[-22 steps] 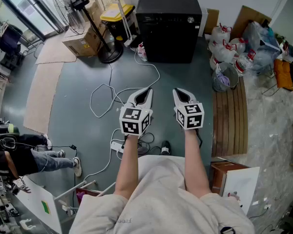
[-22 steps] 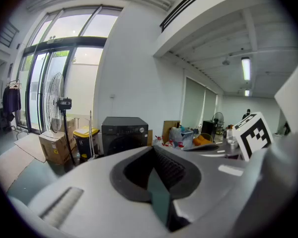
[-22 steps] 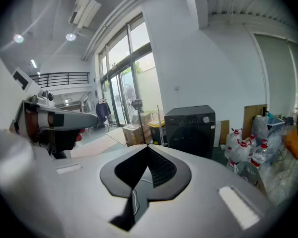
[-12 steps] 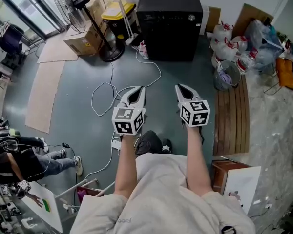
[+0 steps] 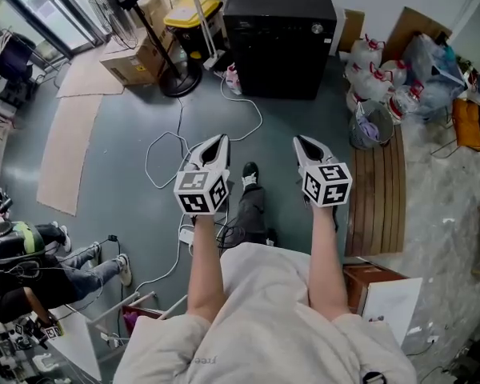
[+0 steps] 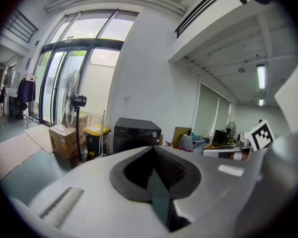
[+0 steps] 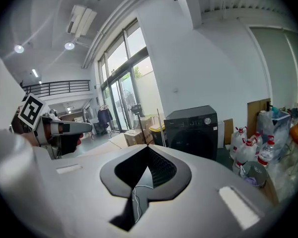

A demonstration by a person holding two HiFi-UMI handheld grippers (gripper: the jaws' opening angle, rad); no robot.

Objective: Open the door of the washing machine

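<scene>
Standing well apart from the washing machine point(image 5: 278, 38), the person had not yet begun the real work of the task. Its door point(image 7: 193, 142), on the front face toward the person, looked shut as far as the right gripper view showed, and nothing touched it. So the whole opening was left to do, I judge: to come near the machine, reach the door and pull it open.

The left hand-held gripper point(image 5: 218, 140) and the right hand-held gripper point(image 5: 302, 141) were held in the air side by side, pointing toward the washing machine and slightly down. Both were clenched, jaws together, with nothing between them. The washing machine stood straight ahead of them against the wall, across a stretch of floor where a white cable point(image 5: 164, 154) lay. A yellow bin point(image 5: 194, 14) stood just beside the machine.
</scene>
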